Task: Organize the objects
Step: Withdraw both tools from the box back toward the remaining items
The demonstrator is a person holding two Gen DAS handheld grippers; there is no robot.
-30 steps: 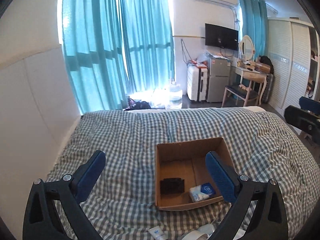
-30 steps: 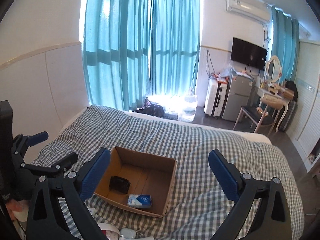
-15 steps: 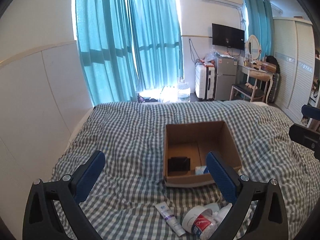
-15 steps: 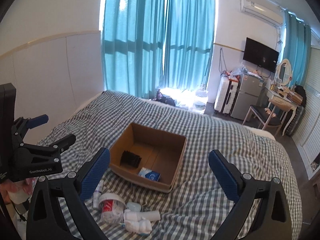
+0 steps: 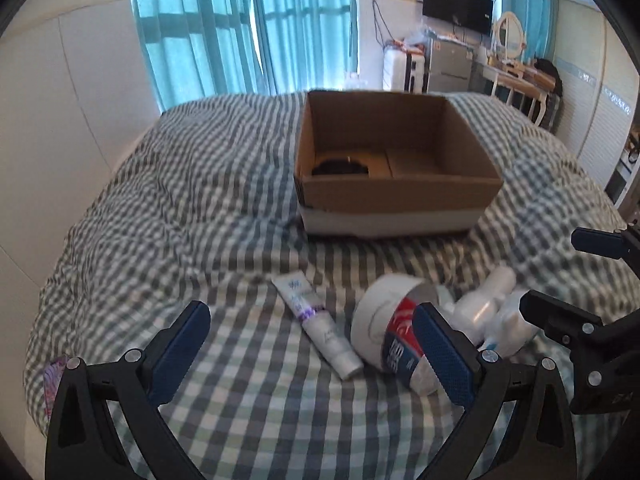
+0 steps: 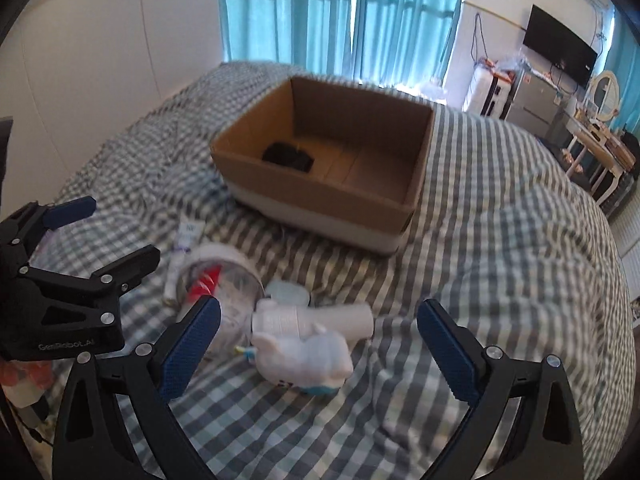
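An open cardboard box (image 5: 396, 196) (image 6: 320, 196) stands on the checked bed with a black object (image 5: 340, 168) (image 6: 288, 155) inside. In front of it lie a white tube (image 5: 316, 324) (image 6: 182, 252), a white jar with a red label (image 5: 384, 332) (image 6: 218, 280), a white bottle (image 5: 486, 300) (image 6: 320, 318) and a white unicorn toy (image 6: 304, 354). My left gripper (image 5: 312, 346) is open above the tube and jar. My right gripper (image 6: 318, 344) is open above the bottle and toy. Each gripper shows in the other's view, the right (image 5: 592, 280) and the left (image 6: 100, 232).
The checked bedcover (image 5: 208, 200) fills the foreground, with a padded white wall (image 5: 60, 92) on the left. Teal curtains (image 5: 240, 28), a suitcase (image 5: 400, 68), a small fridge (image 5: 448, 64) and a dressing table (image 5: 516, 80) stand beyond the bed.
Both grippers have dropped lower and closer to the bed, so the tube, jar, bottle and toy now lie between the fingers. Both stay open and empty.
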